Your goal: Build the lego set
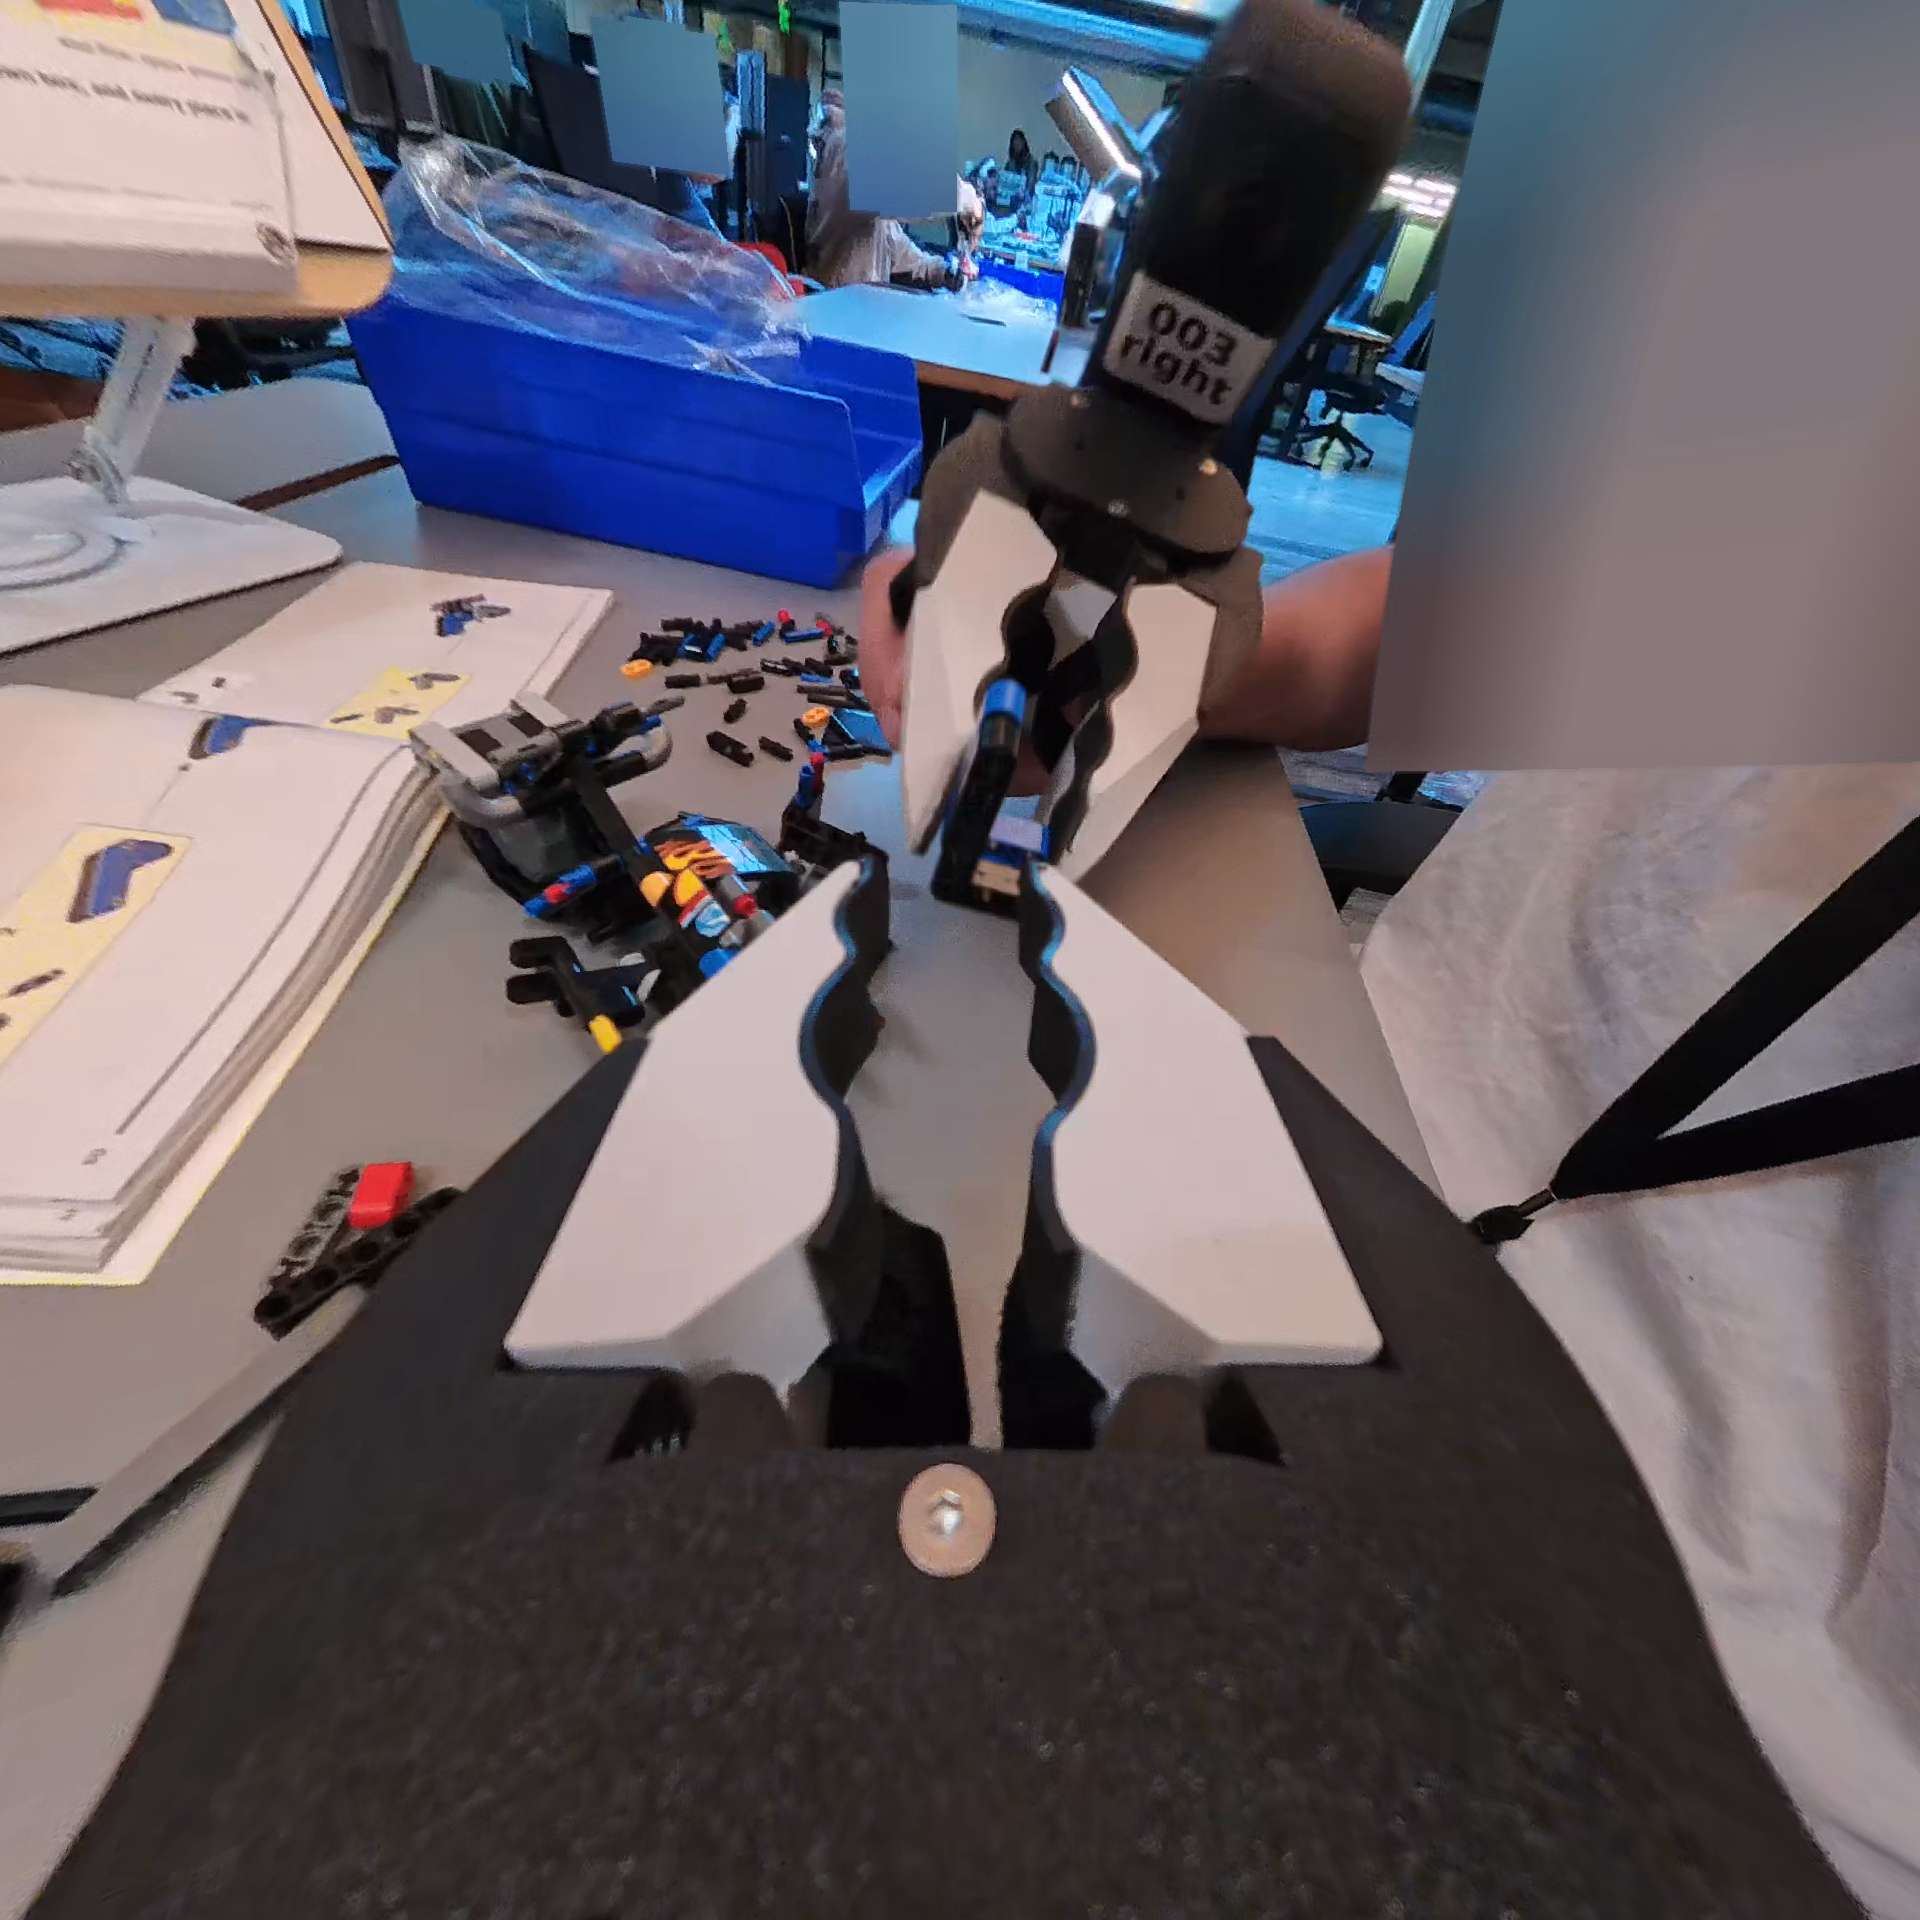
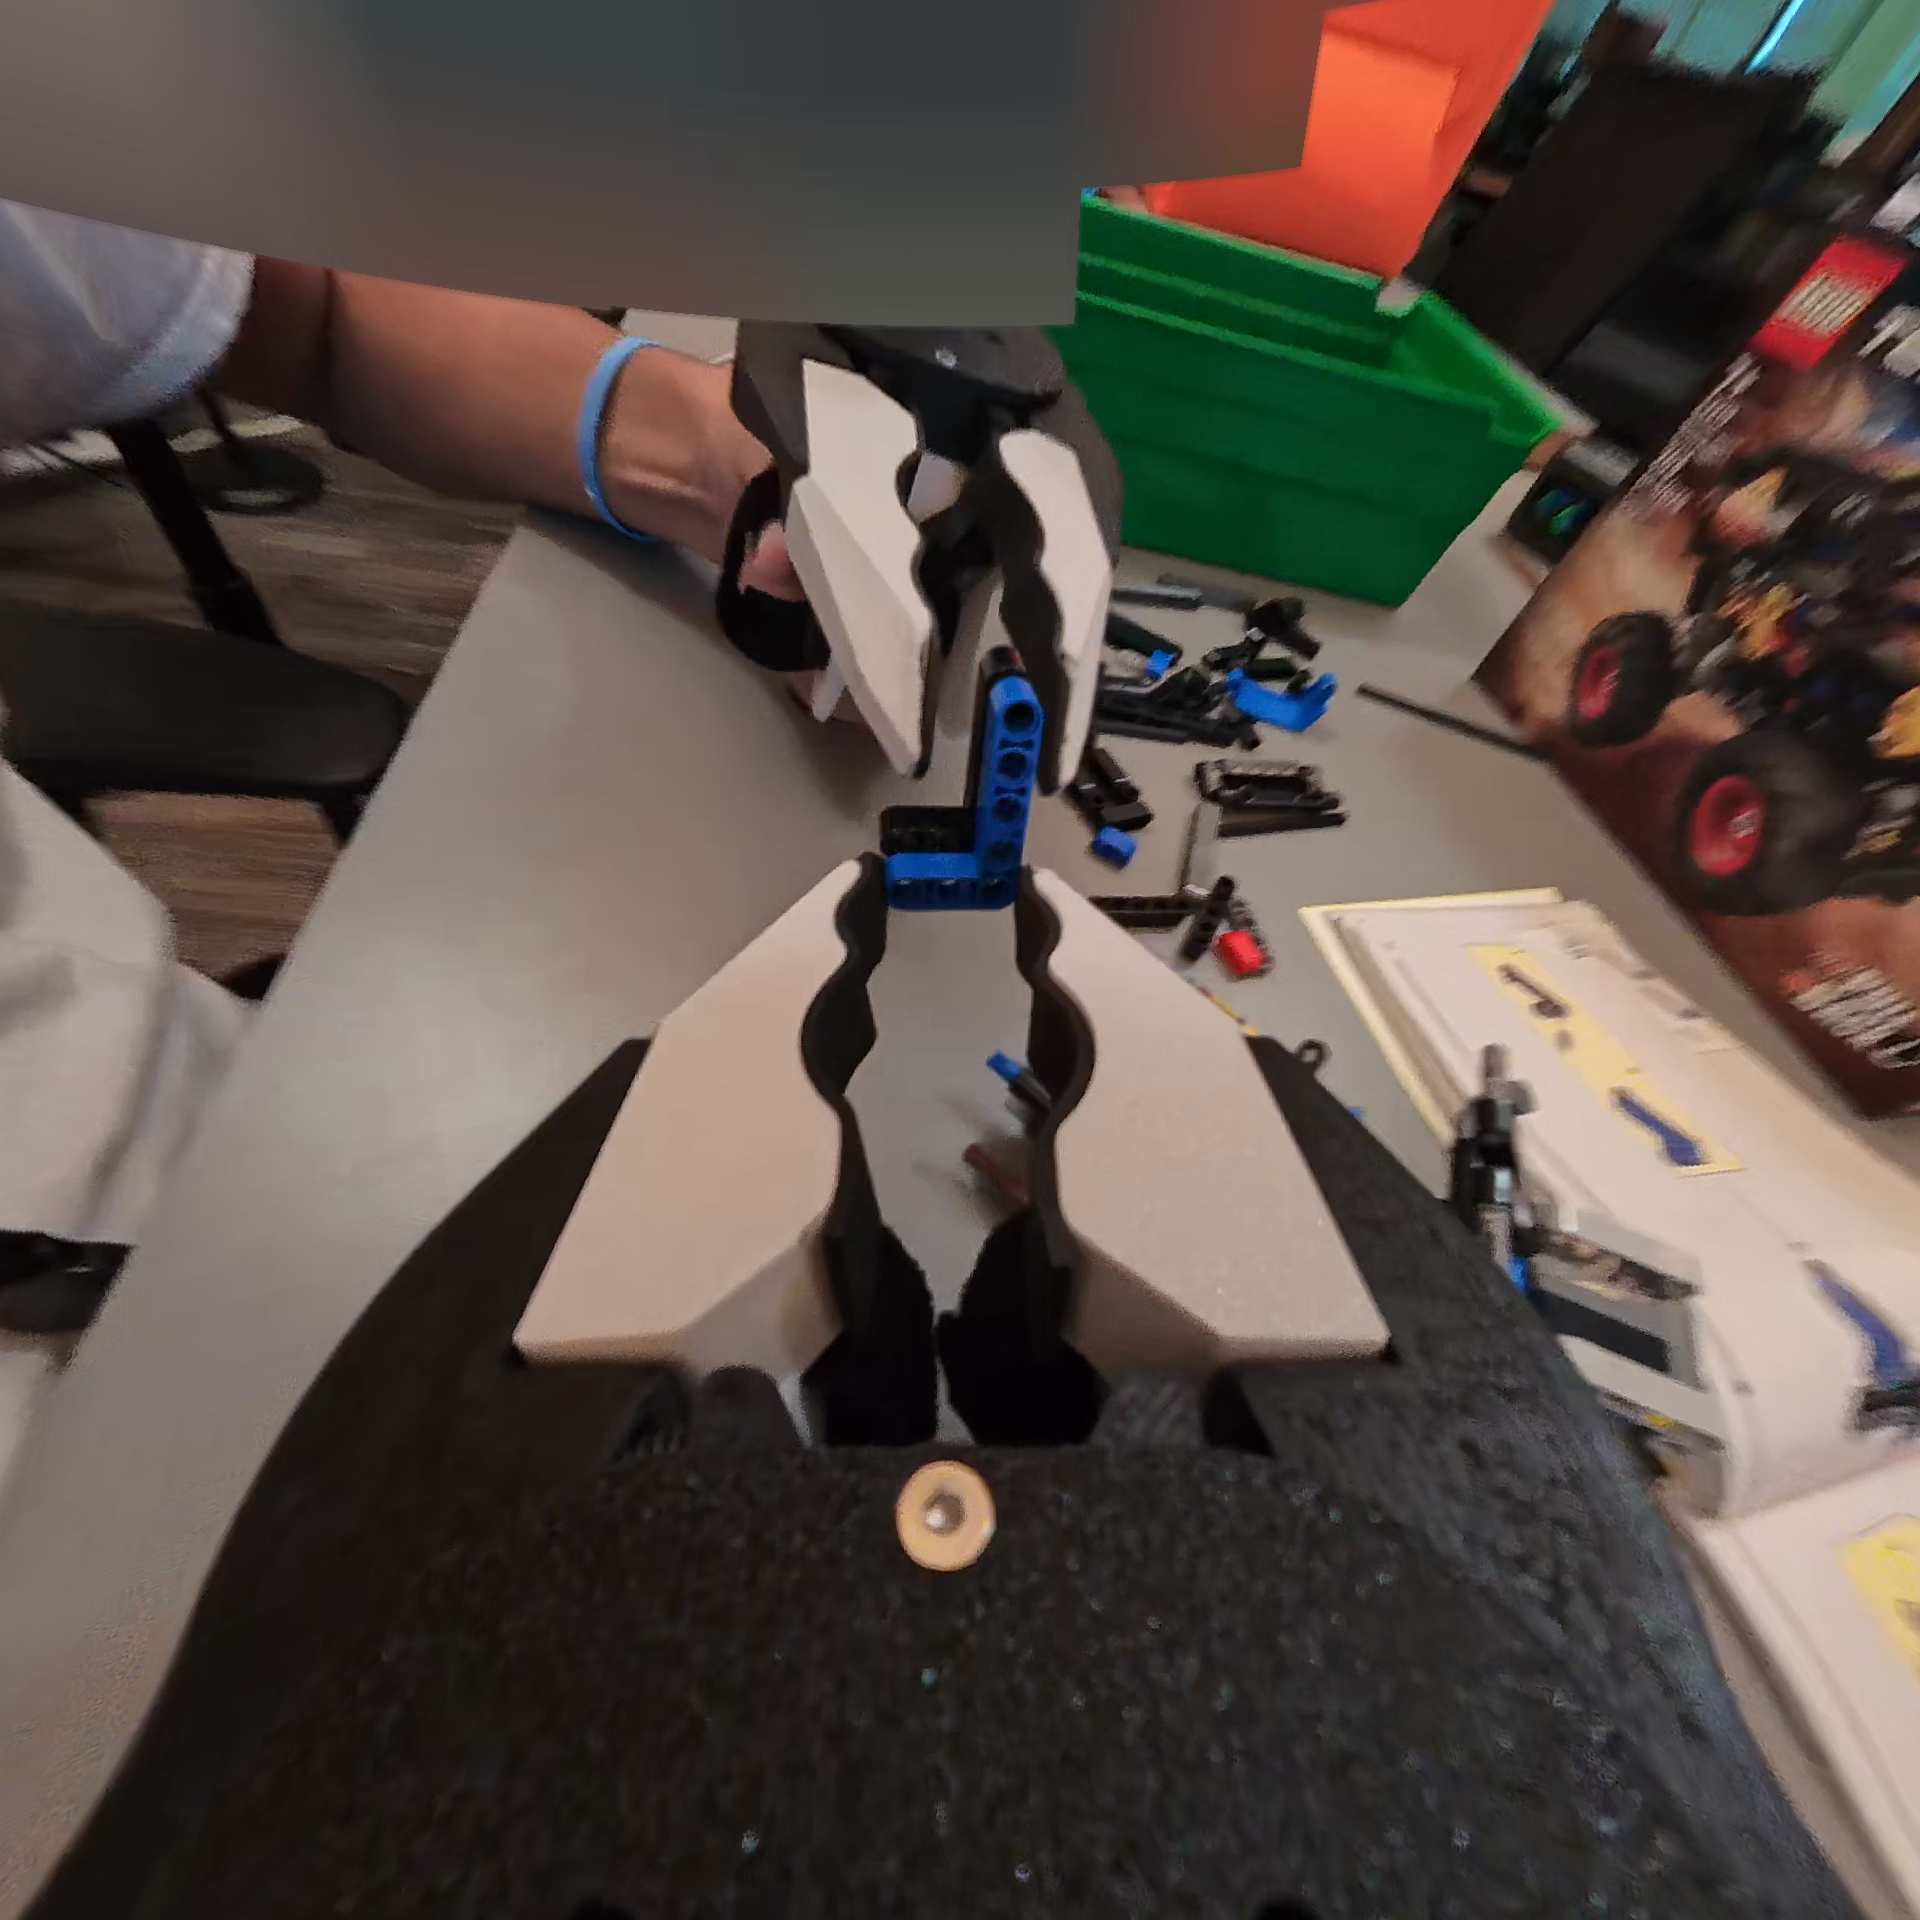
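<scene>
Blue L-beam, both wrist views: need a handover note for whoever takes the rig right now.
Right tool: shut on the foot of the blue L-beam, held above the table.
Left tool: its fingers sit around the beam's upright arm, but I cannot tell whether it is gripping.
A black part is already joined behind the beam.
The partly built truck lies beside the open manual, and the loose parts lie beyond it.
Done: the truck core and this small sub-assembly.
Left: most of the build, probably starting with fitting this sub-assembly.
</scene>
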The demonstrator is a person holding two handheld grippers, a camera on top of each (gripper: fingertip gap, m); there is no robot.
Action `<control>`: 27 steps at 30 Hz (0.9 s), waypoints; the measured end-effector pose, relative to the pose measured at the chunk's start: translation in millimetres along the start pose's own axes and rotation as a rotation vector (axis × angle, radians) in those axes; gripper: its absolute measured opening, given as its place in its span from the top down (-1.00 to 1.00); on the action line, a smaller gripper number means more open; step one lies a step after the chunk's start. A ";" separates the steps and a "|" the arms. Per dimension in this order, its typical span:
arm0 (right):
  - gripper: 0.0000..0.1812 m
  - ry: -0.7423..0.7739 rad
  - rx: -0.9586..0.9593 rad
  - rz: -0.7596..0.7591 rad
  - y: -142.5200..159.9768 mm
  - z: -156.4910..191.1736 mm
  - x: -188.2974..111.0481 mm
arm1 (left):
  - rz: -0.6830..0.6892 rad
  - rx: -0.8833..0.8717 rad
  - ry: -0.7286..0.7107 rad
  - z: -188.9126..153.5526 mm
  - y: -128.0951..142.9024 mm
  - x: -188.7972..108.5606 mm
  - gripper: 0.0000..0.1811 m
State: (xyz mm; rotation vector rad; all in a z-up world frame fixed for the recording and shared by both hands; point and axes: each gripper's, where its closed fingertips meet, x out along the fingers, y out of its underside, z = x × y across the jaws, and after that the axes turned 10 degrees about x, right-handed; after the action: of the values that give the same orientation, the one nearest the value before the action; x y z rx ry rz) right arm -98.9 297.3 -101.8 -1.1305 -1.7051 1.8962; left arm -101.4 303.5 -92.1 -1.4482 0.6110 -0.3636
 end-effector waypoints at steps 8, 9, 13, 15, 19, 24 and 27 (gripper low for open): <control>0.74 0.136 -0.316 -0.069 -12.5 3.7 -5.1 | -0.061 -0.181 0.148 -16.0 -5.2 6.3 0.77; 0.74 0.142 -0.346 -0.085 -14.2 4.9 -5.4 | -0.087 -0.214 0.165 -16.2 -8.5 5.6 0.80; 0.74 0.163 -0.413 -0.094 -14.1 5.4 -4.9 | -0.110 -0.231 0.155 -14.0 -10.2 6.5 0.87; 0.74 0.162 -0.412 -0.104 -14.5 4.7 -4.8 | -0.114 -0.236 0.151 -13.5 -10.6 6.8 0.88; 0.73 0.175 -0.352 -0.115 -16.0 4.6 -5.7 | -0.133 -0.218 0.141 -13.3 -13.4 6.4 0.89; 0.65 0.056 -0.068 -0.161 -21.5 4.9 -12.8 | -0.127 0.097 -0.049 -5.5 -17.2 1.4 0.90; 0.66 -0.070 0.182 -0.142 -16.8 -1.1 -13.3 | -0.150 0.254 -0.119 -8.1 -25.0 -2.0 0.90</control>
State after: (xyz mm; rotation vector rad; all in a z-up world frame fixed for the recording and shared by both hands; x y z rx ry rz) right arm -93.9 292.0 -81.6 -0.8613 -1.5663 1.9752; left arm -104.6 295.4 -67.1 -1.2643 0.3470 -0.4526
